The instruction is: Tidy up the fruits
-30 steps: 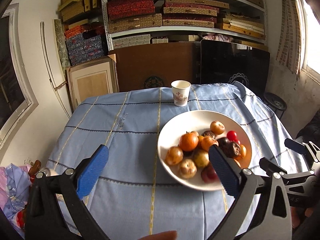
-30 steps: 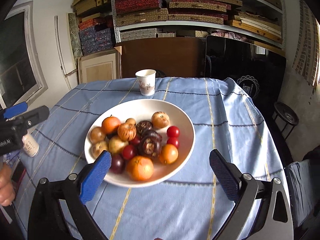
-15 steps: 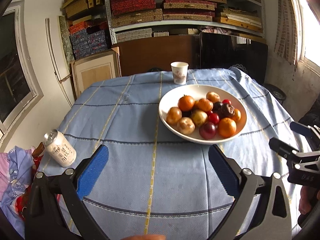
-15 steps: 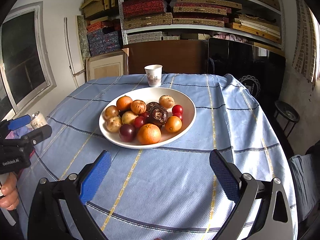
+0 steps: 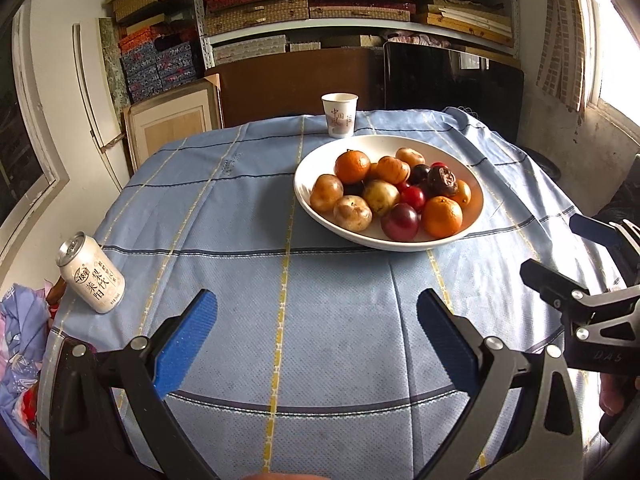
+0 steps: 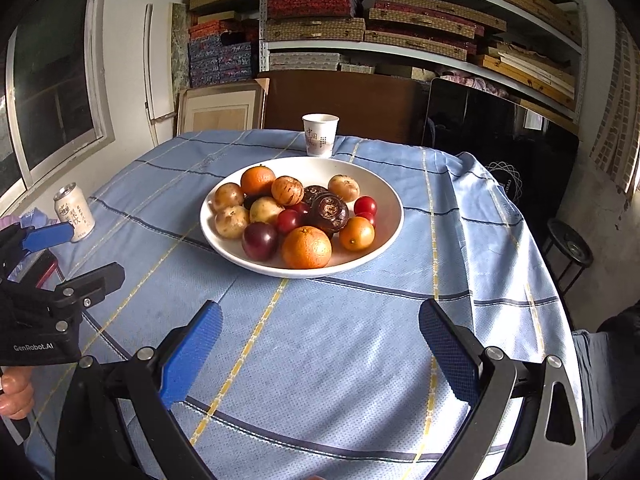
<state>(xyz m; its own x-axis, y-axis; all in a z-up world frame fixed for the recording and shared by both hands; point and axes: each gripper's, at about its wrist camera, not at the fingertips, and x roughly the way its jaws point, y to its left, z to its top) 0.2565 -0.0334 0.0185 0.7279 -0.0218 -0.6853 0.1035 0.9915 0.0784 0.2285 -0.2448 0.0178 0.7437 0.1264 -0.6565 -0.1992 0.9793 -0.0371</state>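
The left claw point(image 5: 316, 336) hung wide open above the blue cloth of the counter point(image 5: 240, 208), gripping nothing, its blue pads spread well apart. The right claw point(image 6: 320, 344) was likewise spread wide and empty, low over the near part of the cloth. Both sat well short of the white bowl point(image 6: 384, 200), which rested on the counter beyond them and held all the fruits point(image 6: 296, 216) heaped together: two oranges, several tan-brown round ones, dark plums, small red ones and a wrinkled dark one (its kind could not be told). A paper cup point(image 6: 320, 140) stood upright just behind the bowl at the far edge. A white drink can point(image 5: 91, 274) stood upright near the counter's left edge, well apart from the bowl. Shelves point(image 6: 400, 12) of patterned boxes filled the wall behind.
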